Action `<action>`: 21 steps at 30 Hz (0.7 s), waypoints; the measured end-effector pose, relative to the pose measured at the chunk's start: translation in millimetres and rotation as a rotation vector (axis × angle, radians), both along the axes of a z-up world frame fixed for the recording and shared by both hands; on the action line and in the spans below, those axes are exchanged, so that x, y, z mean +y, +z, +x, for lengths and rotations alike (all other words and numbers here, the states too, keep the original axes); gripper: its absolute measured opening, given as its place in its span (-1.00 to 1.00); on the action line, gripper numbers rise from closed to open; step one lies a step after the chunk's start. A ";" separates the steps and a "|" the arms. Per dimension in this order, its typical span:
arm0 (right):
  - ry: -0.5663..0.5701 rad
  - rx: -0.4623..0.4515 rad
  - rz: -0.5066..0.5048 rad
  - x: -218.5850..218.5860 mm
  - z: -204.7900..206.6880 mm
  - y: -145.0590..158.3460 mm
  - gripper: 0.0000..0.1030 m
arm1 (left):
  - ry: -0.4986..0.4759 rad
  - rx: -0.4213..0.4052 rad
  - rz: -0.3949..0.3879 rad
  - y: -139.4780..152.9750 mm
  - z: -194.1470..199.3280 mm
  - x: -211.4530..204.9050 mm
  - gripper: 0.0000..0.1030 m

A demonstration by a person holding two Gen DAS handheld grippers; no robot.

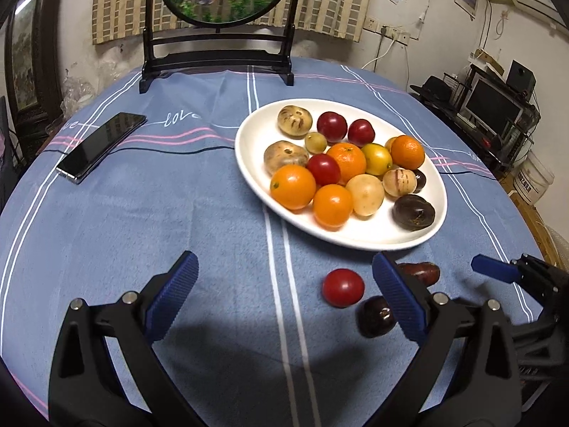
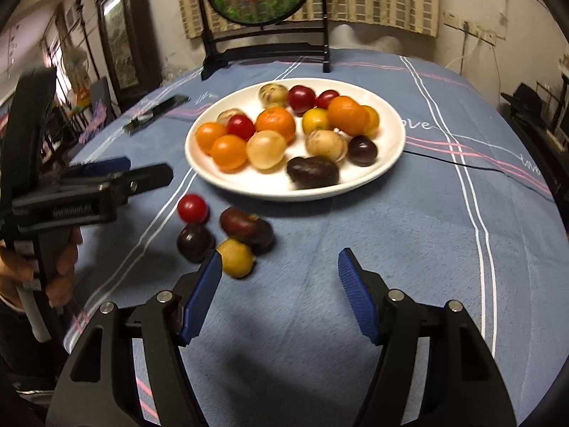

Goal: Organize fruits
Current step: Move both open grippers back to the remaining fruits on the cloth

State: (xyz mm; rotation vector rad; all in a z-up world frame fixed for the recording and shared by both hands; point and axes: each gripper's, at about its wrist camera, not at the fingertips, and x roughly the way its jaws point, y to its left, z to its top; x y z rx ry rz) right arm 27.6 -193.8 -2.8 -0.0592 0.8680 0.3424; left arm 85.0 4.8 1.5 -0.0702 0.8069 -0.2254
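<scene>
A white plate (image 1: pixel 256 181) (image 2: pixel 386 163) holds several oranges, red, yellow, tan and dark fruits. Loose on the blue cloth in front of it lie a red fruit (image 1: pixel 343 287) (image 2: pixel 192 208), a round dark purple fruit (image 1: pixel 375 316) (image 2: pixel 195 242), a long reddish-brown fruit (image 1: pixel 421 272) (image 2: pixel 247 229) and a yellow fruit (image 2: pixel 236 258). My left gripper (image 1: pixel 284 284) hovers wide open above the cloth, the red fruit lying just inside its right finger. My right gripper (image 2: pixel 281 277) is open and holds nothing; the yellow fruit sits beside its left finger.
A black phone (image 1: pixel 101 146) lies at the left of the table. A round fish screen on a black stand (image 1: pixel 217 53) (image 2: pixel 263 35) is at the far edge. A hand holds the left gripper's handle (image 2: pixel 60 267). Shelves with a monitor (image 1: pixel 494 106) stand right of the table.
</scene>
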 end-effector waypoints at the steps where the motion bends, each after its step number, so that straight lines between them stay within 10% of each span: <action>1: 0.011 -0.001 -0.010 4.1 -1.7 -1.0 0.33 | 0.003 0.001 -0.002 -0.7 -0.8 1.9 0.94; 21: 0.082 0.032 -0.109 45.3 13.1 -27.4 -0.44 | -0.056 0.050 0.008 -17.0 -18.3 -2.5 0.94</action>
